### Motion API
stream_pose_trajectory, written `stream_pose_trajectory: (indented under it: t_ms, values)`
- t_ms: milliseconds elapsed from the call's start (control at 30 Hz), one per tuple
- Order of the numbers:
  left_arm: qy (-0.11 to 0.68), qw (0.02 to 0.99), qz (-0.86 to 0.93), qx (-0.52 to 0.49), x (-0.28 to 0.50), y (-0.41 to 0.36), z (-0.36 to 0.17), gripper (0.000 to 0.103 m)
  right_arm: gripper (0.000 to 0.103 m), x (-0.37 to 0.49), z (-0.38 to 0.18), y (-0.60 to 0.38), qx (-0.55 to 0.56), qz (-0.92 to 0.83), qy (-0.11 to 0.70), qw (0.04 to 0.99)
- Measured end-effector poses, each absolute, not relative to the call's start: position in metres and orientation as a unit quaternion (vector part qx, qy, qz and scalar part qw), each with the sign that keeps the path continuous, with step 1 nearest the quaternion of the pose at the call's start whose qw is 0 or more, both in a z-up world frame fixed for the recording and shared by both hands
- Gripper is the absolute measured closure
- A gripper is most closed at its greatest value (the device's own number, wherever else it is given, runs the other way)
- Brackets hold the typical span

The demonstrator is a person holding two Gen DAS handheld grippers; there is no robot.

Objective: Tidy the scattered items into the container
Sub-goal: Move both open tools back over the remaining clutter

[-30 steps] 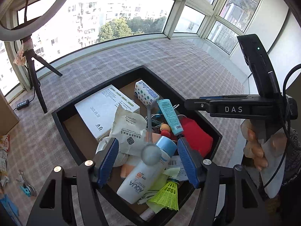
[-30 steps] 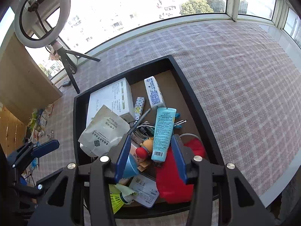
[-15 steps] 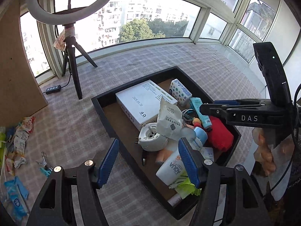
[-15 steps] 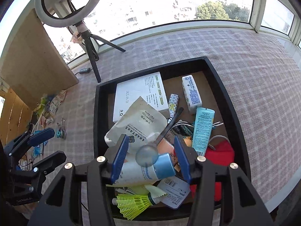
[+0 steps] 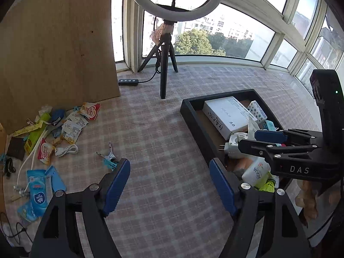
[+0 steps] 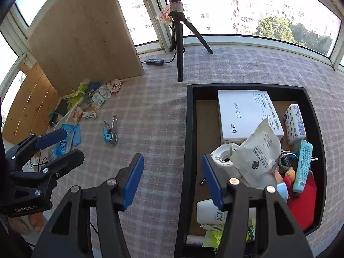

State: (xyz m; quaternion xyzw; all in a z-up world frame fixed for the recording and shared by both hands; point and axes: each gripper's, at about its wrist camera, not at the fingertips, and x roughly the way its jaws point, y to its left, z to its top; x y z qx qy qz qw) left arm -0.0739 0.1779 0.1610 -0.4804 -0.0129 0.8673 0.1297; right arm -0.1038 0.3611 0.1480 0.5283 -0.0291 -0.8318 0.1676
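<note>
Your black tray (image 6: pixel 190 129) sits on the checked cloth, crowded with a white box (image 6: pixel 245 111), pouch and bottles. Left of the tray lies a blue clip (image 6: pixel 110 132); farther left, sachets (image 5: pixel 71 126) lie heaped against the wooden board.

This was a glazed balcony or sunroom of a high-rise flat. Curved windows (image 5: pixel 247 36) wrapped around it and looked out on apartment blocks and treetops far below. A checked cloth (image 5: pixel 163 142) covered the surface, a ring light on a tripod (image 6: pixel 179 32) stood by the glass, and household odds and ends, such as snack sachets (image 5: pixel 71 126), lay beside a wooden board (image 5: pixel 56 49).
</note>
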Motion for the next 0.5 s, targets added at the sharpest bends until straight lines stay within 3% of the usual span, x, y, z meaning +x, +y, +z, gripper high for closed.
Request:
stream_pose_trajectory:
  t_ms: [500]
  values:
    - [-0.073,-0.016,0.845,-0.529,-0.048,0.056,0.103,0.027,0.044,-0.083,0.11,0.254,0.543,-0.809,0.024,0.224]
